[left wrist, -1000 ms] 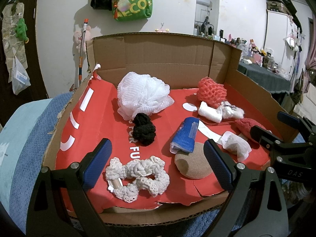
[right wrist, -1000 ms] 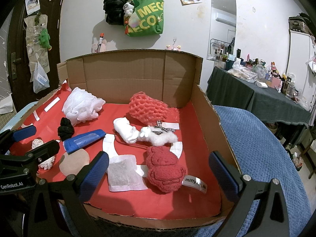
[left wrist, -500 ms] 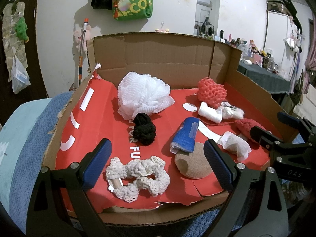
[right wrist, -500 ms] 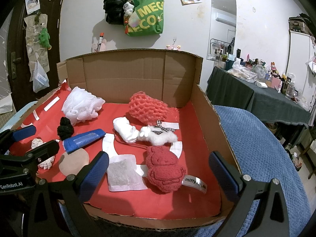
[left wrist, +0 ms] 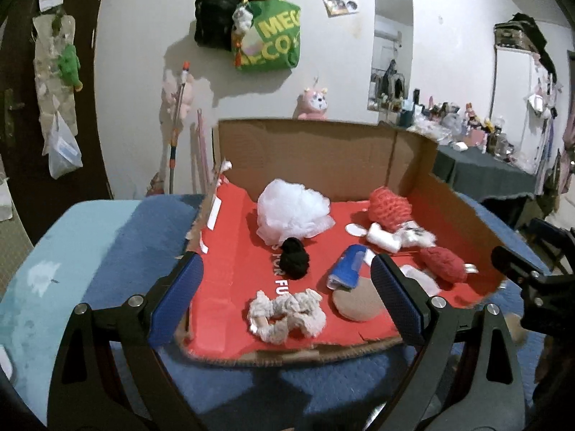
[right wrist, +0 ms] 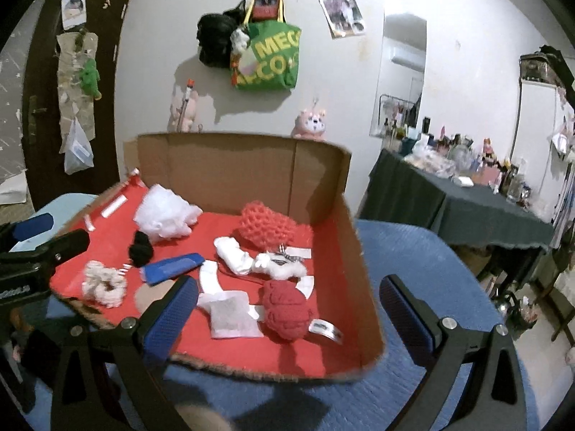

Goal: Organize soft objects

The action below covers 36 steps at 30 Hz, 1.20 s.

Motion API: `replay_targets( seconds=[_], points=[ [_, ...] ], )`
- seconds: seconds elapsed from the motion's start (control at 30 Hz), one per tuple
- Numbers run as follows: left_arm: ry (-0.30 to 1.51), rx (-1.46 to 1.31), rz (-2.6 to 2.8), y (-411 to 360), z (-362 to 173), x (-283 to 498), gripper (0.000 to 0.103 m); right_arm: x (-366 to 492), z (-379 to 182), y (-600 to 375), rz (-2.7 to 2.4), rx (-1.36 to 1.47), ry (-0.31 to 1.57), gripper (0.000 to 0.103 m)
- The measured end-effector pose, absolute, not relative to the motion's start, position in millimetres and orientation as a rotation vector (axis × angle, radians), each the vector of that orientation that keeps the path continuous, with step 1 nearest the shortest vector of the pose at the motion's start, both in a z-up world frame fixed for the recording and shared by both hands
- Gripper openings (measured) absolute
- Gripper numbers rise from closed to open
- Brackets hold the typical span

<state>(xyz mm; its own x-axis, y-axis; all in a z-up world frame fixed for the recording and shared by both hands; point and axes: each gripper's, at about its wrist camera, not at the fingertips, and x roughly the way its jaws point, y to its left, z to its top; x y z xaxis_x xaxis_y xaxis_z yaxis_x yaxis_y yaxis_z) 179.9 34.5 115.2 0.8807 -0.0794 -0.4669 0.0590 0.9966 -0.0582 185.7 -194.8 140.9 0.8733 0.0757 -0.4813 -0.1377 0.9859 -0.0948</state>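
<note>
An open cardboard box [left wrist: 323, 151] with a red floor holds soft things. A white mesh puff [left wrist: 291, 212], a black scrunchie [left wrist: 295, 262], a cream crochet scrunchie [left wrist: 285, 310], a blue pouch [left wrist: 348, 264], a tan round pad [left wrist: 357, 300], an orange-red net ball [left wrist: 390, 206] and a red knit piece [left wrist: 442, 264] lie on it. My left gripper [left wrist: 287, 303] is open and empty, in front of the box. My right gripper [right wrist: 287, 312] is open and empty, at the box's front right. The red knit piece [right wrist: 287, 309] and a white sachet [right wrist: 230, 314] lie nearest to it.
The box stands on a blue quilted bed cover [right wrist: 413, 251]. A dark-clothed table [right wrist: 467, 208] crowded with bottles is at the right. A green bag [left wrist: 267, 41] hangs on the back wall. A door [right wrist: 46, 89] is at the left.
Both grippers have pulled back and risen away from the box, so it looks smaller and farther. The things in the box have not moved.
</note>
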Motion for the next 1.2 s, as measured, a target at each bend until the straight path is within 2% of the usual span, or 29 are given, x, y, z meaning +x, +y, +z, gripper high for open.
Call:
replay_targets(
  seconds=[0.2, 0.27, 0.37, 0.53, 0.77, 0.93, 1.2],
  points=[
    [0.513, -0.097, -0.144, 31.7, 129.8, 129.3, 0.096, 129.7, 164.5, -204.0, 0.147, -0.113, 0.479, 0.103],
    [0.545, -0.122, -0.165, 28.8, 128.1, 112.3, 0.1, 110.9, 167.2, -208.4, 0.167, -0.091, 0.5, 0.103],
    [0.596, -0.117, -0.143, 22.1, 117.7, 90.8, 0.101, 86.5, 165.3, -213.8, 0.184, -0.074, 0.531, 0.103],
    [0.696, -0.092, -0.121, 7.8, 85.2, 72.9, 0.101, 70.1, 137.0, -216.7, 0.201, -0.061, 0.652, 0.103],
    [0.863, -0.082, -0.084, -4.5, 31.5, 87.0, 0.101, 82.6, 73.6, -220.2, 0.177, -0.051, 0.833, 0.103],
    [0.866, -0.015, -0.02, -14.0, 23.2, 92.3, 0.101, 91.9, 52.3, -222.0, 0.139, -0.068, 0.886, 0.103],
    [0.866, -0.024, -0.023, -10.8, 22.0, 94.9, 0.103, 93.0, 52.4, -223.2, 0.137, -0.053, 0.879, 0.103]
  ],
)
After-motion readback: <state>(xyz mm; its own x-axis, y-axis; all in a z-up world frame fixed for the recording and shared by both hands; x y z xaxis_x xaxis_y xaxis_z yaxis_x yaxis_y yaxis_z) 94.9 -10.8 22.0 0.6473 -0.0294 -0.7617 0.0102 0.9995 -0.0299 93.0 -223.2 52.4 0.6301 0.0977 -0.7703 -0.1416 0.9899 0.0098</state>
